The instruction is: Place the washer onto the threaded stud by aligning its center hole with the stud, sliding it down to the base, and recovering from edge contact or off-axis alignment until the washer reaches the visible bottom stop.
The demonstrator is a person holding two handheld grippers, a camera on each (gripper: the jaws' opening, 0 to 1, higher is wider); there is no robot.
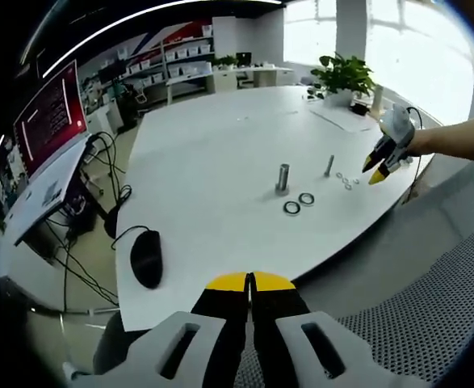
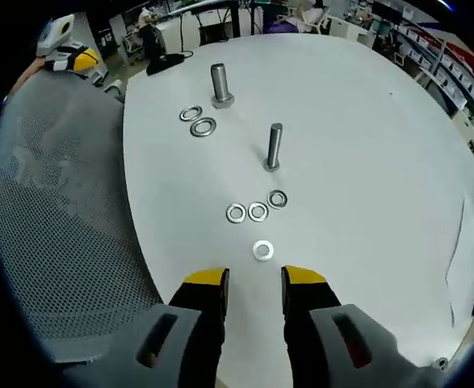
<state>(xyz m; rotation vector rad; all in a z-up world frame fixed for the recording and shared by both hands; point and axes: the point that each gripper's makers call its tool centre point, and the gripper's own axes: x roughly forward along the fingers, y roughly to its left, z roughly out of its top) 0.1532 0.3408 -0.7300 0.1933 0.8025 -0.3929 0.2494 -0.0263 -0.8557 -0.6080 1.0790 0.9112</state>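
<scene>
In the right gripper view, my right gripper [image 2: 255, 279] is open just above the table edge. A small silver washer [image 2: 262, 250] lies flat right ahead of its jaws. Three more small washers [image 2: 257, 212] lie in a row beyond it. Behind them stands the thin threaded stud [image 2: 274, 147], upright and bare. In the left gripper view, my left gripper [image 1: 250, 281] is shut with nothing in it, held back off the table's near edge. The thin stud [image 1: 329, 166] and the small washers [image 1: 346, 179] sit far right, with the right gripper [image 1: 374, 171] hovering beside them.
A thicker stud [image 2: 220, 85] stands farther off with two larger dark-rimmed washers [image 2: 203, 127] beside it. A black mouse [image 1: 146, 257] lies near the table's left edge. A mesh chair [image 2: 59, 202] is close to the table. A potted plant [image 1: 346, 77] stands at the far side.
</scene>
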